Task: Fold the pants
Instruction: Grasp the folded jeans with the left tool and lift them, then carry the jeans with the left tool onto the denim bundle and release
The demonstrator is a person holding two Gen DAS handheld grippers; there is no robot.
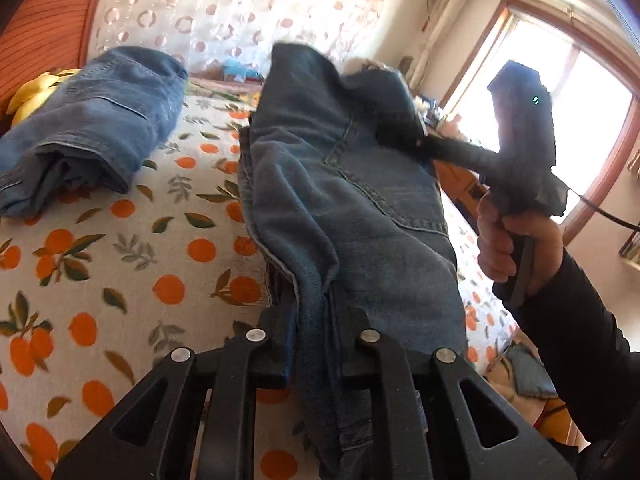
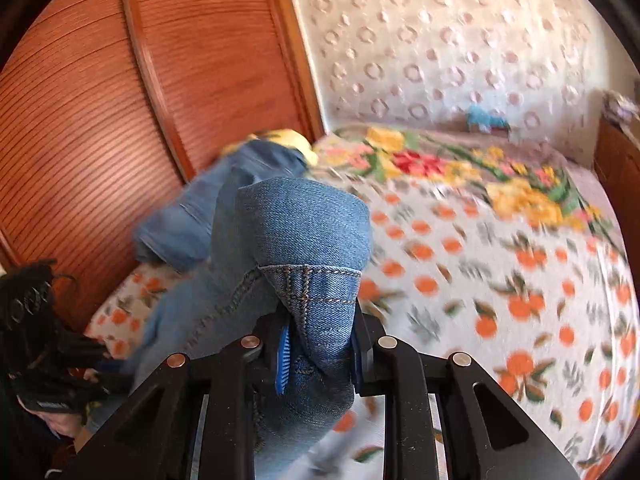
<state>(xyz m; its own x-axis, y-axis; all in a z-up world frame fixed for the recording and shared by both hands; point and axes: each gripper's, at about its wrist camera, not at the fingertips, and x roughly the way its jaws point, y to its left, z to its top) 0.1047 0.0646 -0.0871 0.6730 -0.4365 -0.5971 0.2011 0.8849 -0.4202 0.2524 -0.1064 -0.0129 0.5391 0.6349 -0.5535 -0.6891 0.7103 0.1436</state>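
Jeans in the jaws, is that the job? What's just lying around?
Job:
- held jeans
- left gripper
- right gripper

Lying about:
- folded jeans
- yellow thing, unclear
- blue thing, unclear
- orange-print bedspread

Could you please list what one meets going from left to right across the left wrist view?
Yellow cushion → folded jeans → held jeans → right gripper → hand → window.
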